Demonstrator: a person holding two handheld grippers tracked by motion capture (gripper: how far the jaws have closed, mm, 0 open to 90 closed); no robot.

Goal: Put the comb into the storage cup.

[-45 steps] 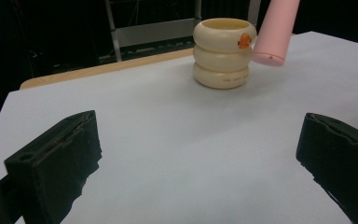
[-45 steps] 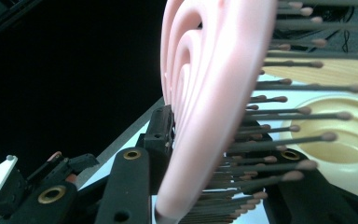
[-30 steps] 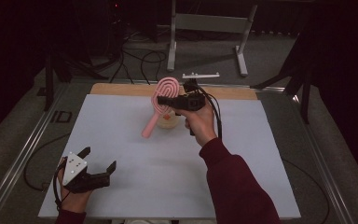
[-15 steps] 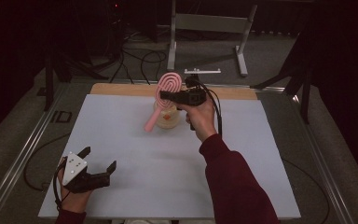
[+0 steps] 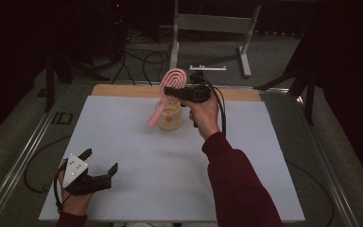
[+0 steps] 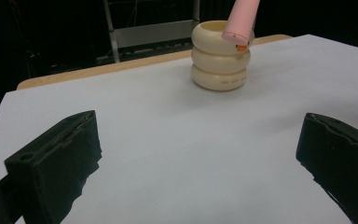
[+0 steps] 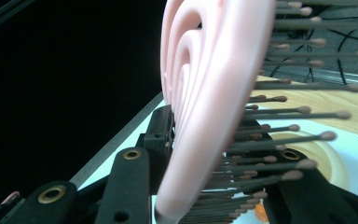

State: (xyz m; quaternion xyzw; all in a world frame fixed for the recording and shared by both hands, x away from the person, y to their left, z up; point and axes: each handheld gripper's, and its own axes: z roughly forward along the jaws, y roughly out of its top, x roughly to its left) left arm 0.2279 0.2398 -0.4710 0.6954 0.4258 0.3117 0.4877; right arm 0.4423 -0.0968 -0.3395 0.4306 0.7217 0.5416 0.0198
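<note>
**Pink hairbrush held over the cream holder**

A cream ribbed holder (image 5: 169, 118) stands toward the far middle of the white table (image 5: 123, 156). In the high view something orange shows inside it, too small to name. The right gripper (image 5: 170, 91) clamps the head of a pink hairbrush (image 5: 172, 80), which hangs tilted in the air, its handle slanting down past the holder's left side. In the left gripper view the handle's end is level with the holder's rim, in front of it; whether the two touch cannot be told.

In the right gripper view the brush head is cut off at the top, and its bristles hide most of the holder's mouth.

The left gripper (image 5: 100, 161) rests near the table's near left corner, jaws spread wide with nothing between them.
</note>
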